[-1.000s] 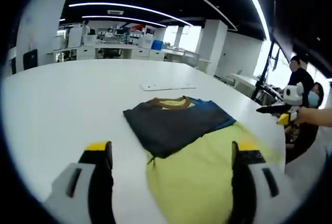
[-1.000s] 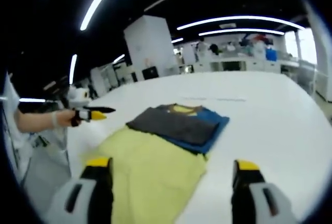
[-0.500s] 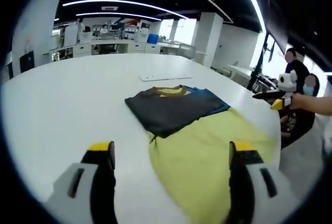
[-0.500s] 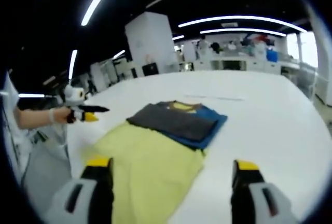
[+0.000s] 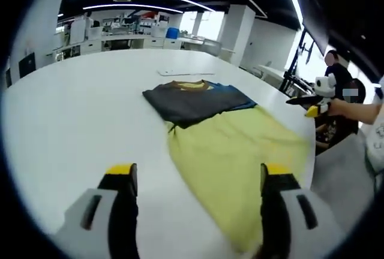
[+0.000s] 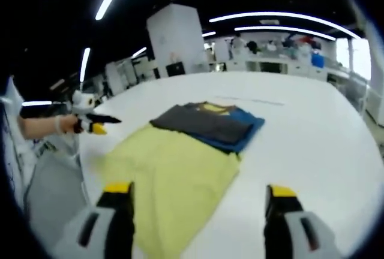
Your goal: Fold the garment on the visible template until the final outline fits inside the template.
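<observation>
The garment (image 5: 195, 100) is a folded dark grey and blue shirt with a yellow-brown collar. It lies flat on the far end of the yellow template (image 5: 240, 151), and part of it hangs past that end onto the table. My left gripper (image 5: 198, 175) hovers open above the template's near end, holding nothing. In the right gripper view the garment (image 6: 210, 124) sits beyond the bare yellow template (image 6: 174, 175), with my right gripper (image 6: 198, 192) open and empty over the near part. Each gripper appears small in the other view, hand-held off the table's edge: right gripper (image 5: 309, 100), left gripper (image 6: 93, 124).
The big white round table (image 5: 72, 109) carries a thin white strip (image 5: 183, 72) just beyond the garment. A person (image 5: 336, 79) sits past the table's edge. Desks, shelves and pillars stand far behind.
Both views have drawn back and risen a little, so more of the yellow template shows. The garment lies as before. Both pairs of jaws stay open.
</observation>
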{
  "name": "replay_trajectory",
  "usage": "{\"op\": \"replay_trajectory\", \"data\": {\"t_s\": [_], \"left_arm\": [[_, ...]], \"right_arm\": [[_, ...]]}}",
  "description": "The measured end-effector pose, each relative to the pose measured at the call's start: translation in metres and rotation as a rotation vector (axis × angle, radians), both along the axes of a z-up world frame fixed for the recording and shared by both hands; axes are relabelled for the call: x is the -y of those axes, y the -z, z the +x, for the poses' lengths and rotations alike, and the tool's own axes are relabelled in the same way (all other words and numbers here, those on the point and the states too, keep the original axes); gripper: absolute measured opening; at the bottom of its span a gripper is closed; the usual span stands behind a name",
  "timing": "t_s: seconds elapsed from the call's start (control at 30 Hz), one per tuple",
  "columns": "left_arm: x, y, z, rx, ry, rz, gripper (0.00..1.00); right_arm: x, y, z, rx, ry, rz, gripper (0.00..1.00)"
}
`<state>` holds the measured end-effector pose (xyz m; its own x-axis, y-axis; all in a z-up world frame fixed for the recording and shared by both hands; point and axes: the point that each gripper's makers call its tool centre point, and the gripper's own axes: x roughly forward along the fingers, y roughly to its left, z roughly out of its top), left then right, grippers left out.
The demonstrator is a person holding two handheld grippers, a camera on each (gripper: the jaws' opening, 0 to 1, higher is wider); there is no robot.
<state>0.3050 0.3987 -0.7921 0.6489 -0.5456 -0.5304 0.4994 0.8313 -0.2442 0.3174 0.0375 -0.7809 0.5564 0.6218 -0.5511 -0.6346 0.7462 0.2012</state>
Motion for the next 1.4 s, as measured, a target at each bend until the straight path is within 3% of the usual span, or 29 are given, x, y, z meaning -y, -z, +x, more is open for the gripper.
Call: {"op": "replay_trajectory", "data": {"t_s": [0.4, 0.63, 0.77, 0.93, 1.07, 1.23, 1.4], "left_arm": [[0.007, 0.007, -0.040, -0.052, 0.020, -0.055, 0.66], [0.011, 0.011, -0.058, -0.096, 0.030, -0.074, 0.58], [0.006, 0.017, -0.067, -0.125, 0.031, -0.078, 0.50], [0.005, 0.028, -0.084, -0.169, 0.047, -0.082, 0.41], [0.002, 0.036, -0.093, -0.203, 0.048, -0.069, 0.37], [0.003, 0.039, -0.099, -0.226, 0.043, -0.093, 0.34], [0.002, 0.040, -0.102, -0.252, 0.047, -0.099, 0.28]], "right_arm": [[0.009, 0.021, -0.034, -0.076, 0.005, -0.010, 0.81], [0.011, 0.034, -0.055, -0.112, -0.053, -0.057, 0.77], [0.008, 0.035, -0.067, -0.123, -0.078, -0.067, 0.68], [0.006, 0.038, -0.080, -0.164, -0.086, -0.039, 0.50], [0.007, 0.042, -0.088, -0.190, -0.073, -0.025, 0.42], [0.006, 0.043, -0.095, -0.221, -0.085, 0.002, 0.26], [0.009, 0.048, -0.100, -0.239, -0.075, -0.013, 0.24]]}}
